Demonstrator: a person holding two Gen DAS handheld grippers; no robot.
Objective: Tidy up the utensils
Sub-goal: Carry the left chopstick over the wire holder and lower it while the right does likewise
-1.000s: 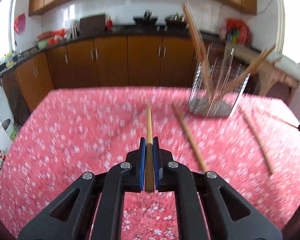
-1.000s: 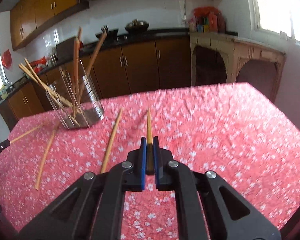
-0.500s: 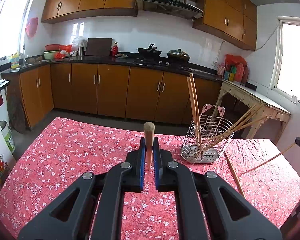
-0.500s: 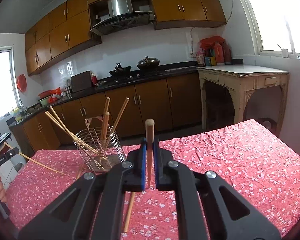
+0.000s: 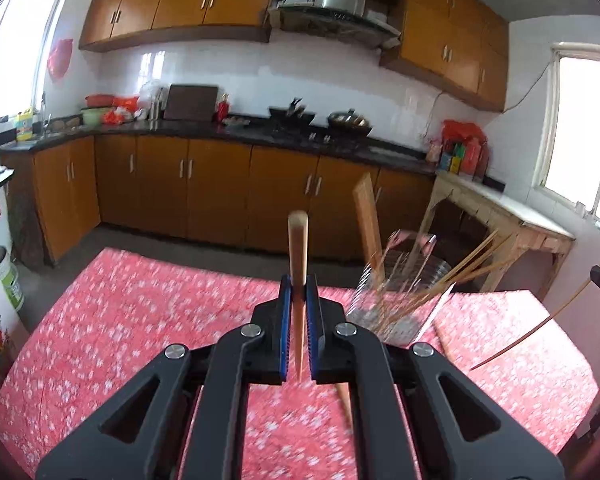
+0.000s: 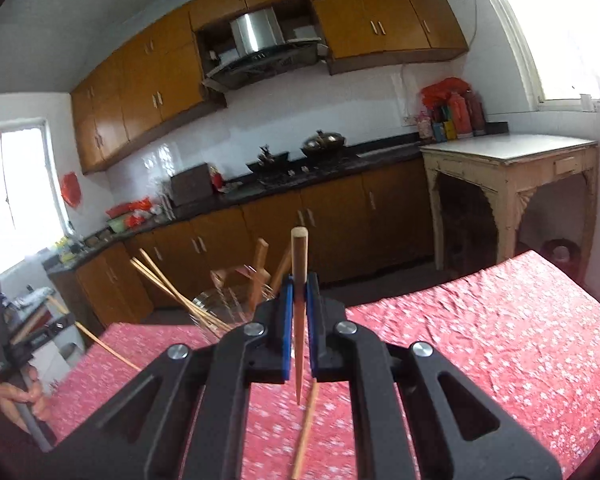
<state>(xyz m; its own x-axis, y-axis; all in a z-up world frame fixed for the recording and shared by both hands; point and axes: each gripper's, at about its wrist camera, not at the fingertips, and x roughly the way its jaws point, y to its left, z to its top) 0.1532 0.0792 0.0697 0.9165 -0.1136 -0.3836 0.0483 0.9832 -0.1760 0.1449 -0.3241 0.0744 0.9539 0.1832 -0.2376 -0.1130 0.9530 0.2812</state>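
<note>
Both grippers are closed on a chopstick each. In the left wrist view the left gripper [image 5: 299,292] has its fingers [image 5: 285,320] shut tight on a wooden chopstick [image 5: 298,240]; thick end stands up at frame centre, thin tip hangs below the pads. In the right wrist view the right gripper [image 6: 299,292] holds a second chopstick [image 6: 299,264] the same way, fingers fully closed on it.

The wire holder [image 5: 396,300] stands right of centre in the left view, w/ several chopsticks already leaning out of it; in the right view the same holder [image 6: 232,300] is left of centre. One loose chopstick [image 6: 306,432] lies on the bench at lower centre of the right view; another loose stick [image 5: 345,400] shows at lower centre of the left view.

Risks, as I judge: the grip is narrow and near the thin half, so a stick could pivot or slip between the pads; both sticks go to one holder, so they could collide, or hit the leaning sticks and tip the light holder; a stick could also pass thru the wire gaps.

Bench has a red floral cloth [image 6: 500,340], wrinkled; room is a kitchen w/ brown cabinets [image 5: 220,184], dark counter, range hood at the top, windows at the sides.
</note>
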